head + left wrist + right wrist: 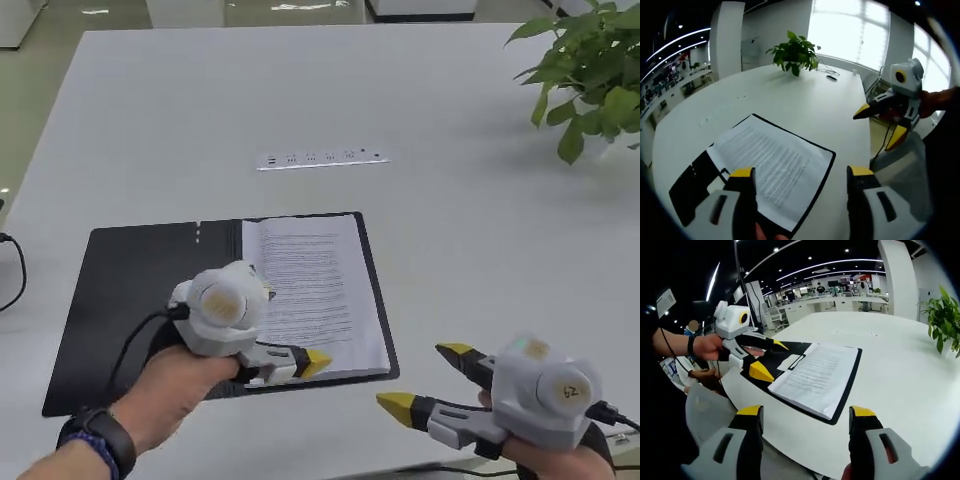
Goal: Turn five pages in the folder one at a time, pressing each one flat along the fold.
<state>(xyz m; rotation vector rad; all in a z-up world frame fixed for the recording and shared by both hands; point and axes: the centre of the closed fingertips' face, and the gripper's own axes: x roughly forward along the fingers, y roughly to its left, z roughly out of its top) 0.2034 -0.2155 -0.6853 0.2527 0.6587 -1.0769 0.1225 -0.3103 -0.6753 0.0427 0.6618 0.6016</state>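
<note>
2 grippers gape empty; the left gripper (801, 172) covers the lower fold of the folder (140, 290), the right gripper (425, 377) nearby.

1. One open folder (140, 290) on one white worktop (470, 220).
2. Two grippers: the left gripper (770, 358) and the right gripper (425, 377).
3. One power strip (322, 158), at twelve o'clock from the folder.
4. One potted plant (590, 60), at two o'clock.

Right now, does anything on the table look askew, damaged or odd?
Nothing stands out. The folder lies open and flat, its pages in a neat stack on the right half. The left gripper and right gripper are open, holding nothing.
</note>
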